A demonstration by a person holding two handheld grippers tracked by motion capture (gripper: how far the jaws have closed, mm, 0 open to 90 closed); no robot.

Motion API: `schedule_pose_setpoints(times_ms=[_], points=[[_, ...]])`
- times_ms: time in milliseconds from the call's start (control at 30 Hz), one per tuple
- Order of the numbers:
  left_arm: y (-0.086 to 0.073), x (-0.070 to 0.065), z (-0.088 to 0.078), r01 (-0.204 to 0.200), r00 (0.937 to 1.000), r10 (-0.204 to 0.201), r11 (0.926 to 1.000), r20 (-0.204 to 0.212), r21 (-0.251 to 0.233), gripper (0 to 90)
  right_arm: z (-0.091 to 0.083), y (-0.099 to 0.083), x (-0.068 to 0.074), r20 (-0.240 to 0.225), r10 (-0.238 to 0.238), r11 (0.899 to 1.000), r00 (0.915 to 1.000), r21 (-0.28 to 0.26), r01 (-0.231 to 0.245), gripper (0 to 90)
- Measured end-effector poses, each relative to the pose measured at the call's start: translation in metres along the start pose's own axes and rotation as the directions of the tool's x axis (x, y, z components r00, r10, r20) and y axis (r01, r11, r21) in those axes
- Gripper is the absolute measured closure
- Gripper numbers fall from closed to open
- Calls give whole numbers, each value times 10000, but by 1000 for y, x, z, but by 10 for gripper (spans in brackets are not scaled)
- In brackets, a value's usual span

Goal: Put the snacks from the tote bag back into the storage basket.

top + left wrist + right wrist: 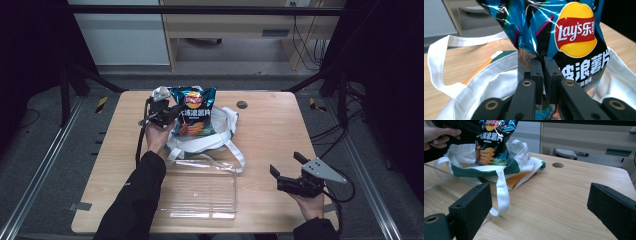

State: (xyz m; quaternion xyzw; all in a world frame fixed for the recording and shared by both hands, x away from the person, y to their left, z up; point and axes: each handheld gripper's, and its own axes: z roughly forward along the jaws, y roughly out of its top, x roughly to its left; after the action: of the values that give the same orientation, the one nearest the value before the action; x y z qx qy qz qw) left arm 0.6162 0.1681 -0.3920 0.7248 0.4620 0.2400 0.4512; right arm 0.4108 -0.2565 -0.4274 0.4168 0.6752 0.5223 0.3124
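A blue chip bag [194,111] is being pinched at its left edge by the left gripper [176,111], jaws pressed together on the foil, and is being held upright in the mouth of a white tote bag [226,131] at 12 o'clock on the worktop [280,130]. A clear plastic tray [200,192] is lying at 6 o'clock, just beside the tote. The right gripper [286,164] is being held at 4 o'clock with jaws spread wide, nothing between them.

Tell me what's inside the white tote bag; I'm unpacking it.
The chip bag stands in the white tote bag, its lower end inside, with the left tongs shut on it. The orange lining shows; anything beneath the chips is hidden.
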Motion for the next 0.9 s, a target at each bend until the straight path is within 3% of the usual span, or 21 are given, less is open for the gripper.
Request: schedule_pose_setpoints(times_ms=[200,467,900], points=[[-4,-7,-2,-424,9986,418,9990,-332,-158,900,0,0,0,-4,26,10000,10000,15,-26,61],[-6,-8,-8,-375,9990,365,9987,-266,-358,900,0,0,0,-4,0,10000,10000,3,0,62],[-2,-18,-25,-252,9997,239,9905,-109,-1351,900,0,0,1,-17,5,10000,10000,14,-5,62]])
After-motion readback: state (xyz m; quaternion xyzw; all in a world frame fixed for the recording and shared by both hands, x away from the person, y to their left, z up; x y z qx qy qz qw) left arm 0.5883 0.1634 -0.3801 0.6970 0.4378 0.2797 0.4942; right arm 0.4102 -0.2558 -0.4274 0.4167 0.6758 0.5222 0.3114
